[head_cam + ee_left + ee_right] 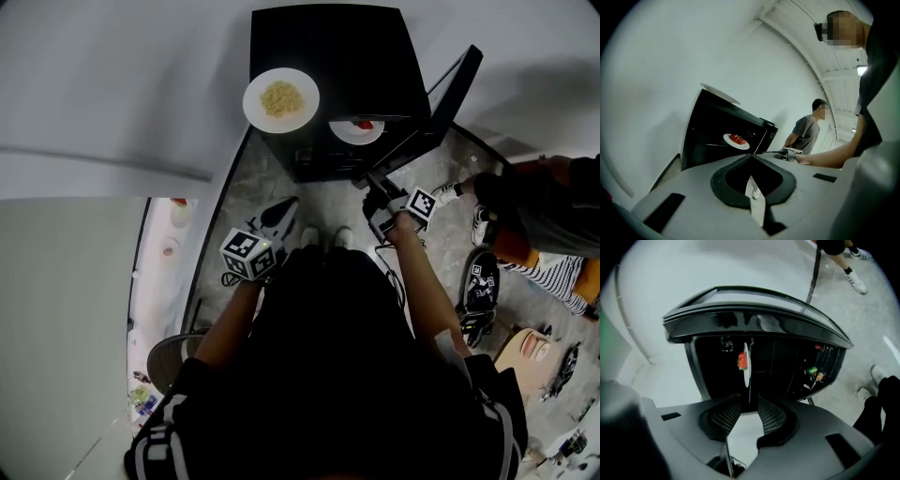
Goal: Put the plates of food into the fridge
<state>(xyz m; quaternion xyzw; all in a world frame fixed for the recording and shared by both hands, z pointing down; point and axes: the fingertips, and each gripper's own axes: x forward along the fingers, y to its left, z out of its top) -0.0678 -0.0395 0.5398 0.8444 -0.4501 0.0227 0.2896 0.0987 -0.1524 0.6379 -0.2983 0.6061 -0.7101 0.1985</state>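
Black fridge (pixel 328 75) held the red-food plate (pixel 356 130) inside, right gripper (pixel 367 180) fingers spread just before it, left gripper (pixel 284 214) fingers pressed together, empty; the noodle plate (pixel 280 99) atop the fridge probably needed gripping next.

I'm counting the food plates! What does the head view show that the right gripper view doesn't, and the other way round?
Only the head view: a plate of yellow food on top of the fridge, and the left hand-held gripper. Only the right gripper view: a small green can at the fridge's right side. Both: the open black fridge, the plate of red food inside it, and the right hand-held gripper, open and empty.
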